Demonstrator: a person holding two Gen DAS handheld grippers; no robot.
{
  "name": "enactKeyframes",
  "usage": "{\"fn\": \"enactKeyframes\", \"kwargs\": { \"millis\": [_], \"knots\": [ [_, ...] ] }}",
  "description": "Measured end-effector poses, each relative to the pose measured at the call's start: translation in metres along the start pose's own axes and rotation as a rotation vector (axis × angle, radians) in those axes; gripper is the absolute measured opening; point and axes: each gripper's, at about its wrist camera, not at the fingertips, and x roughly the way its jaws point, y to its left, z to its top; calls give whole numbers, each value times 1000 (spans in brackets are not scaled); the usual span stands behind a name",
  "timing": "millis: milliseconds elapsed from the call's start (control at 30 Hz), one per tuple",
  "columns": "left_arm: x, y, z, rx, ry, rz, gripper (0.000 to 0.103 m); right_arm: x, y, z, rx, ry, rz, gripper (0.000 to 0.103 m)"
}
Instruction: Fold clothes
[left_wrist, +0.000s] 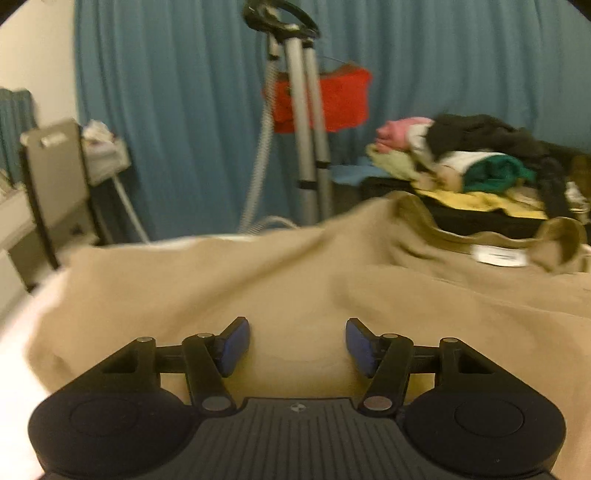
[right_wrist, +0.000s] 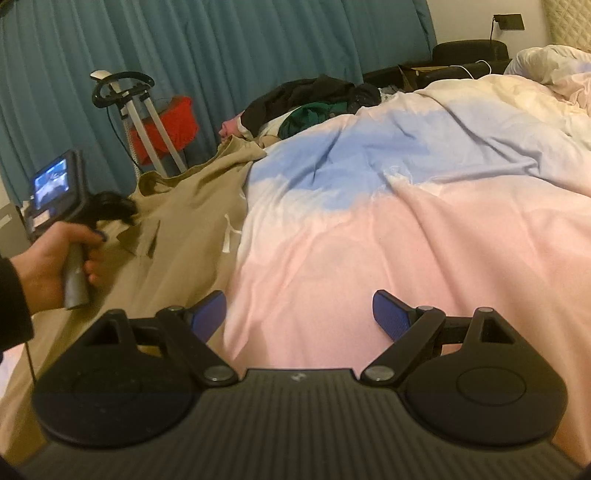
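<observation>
**A:** What lies at the far left of the right wrist view?

**B:** A person's left hand (right_wrist: 55, 254) grips the grey handle of the left gripper (right_wrist: 110, 210), whose small lit screen (right_wrist: 51, 182) faces the camera. Its black head sits over the crumpled tan cotton garment (right_wrist: 184, 206); from this side its fingers are hidden.

**A:** And in the left wrist view?

**B:** The left gripper (left_wrist: 297, 345) shows its jaws spread wide, blue pads apart, nothing between them. The tan cotton garment (left_wrist: 258, 280) spreads beneath and beyond them, its white neck label (left_wrist: 498, 255) to the right.

**A:** What stands behind?

**B:** A teal pleated curtain (left_wrist: 177, 110), a silver garment steamer pole (left_wrist: 306, 122) with a red cloth (left_wrist: 343, 99) behind it, then a mixed pile of clothes (left_wrist: 469, 158), black, green, pink and yellow.

**A:** And the right side?

**B:** The right gripper (right_wrist: 299, 314) hovers with jaws fully parted and empty, over a pink, white and blue tie-dye duvet (right_wrist: 424, 221). The garment lies to its left, on the duvet's edge.
</observation>
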Motion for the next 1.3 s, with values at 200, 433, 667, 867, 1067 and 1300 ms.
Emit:
{"fn": "enactKeyframes", "kwargs": {
  "millis": [200,433,667,867,1067,1300],
  "knots": [
    [-23,21,-1,-37,21,-40,69,-14,5,3,-3,-24,14,88],
    [-39,-4,-24,20,37,-46,81,-30,9,4,-14,-46,18,88],
    [-47,-30,-46,92,45,-14,82,-27,5,6,4,-39,15,88],
    [-40,16,-39,57,27,59,94,-21,2,6,24,-30,20,88],
    [-63,45,-37,-7,30,26,93,-19,3,6,29,-35,28,88],
    [-173,30,-71,103,-78,-139,93,-36,7,13,21,-90,77,88]
  ]
}}
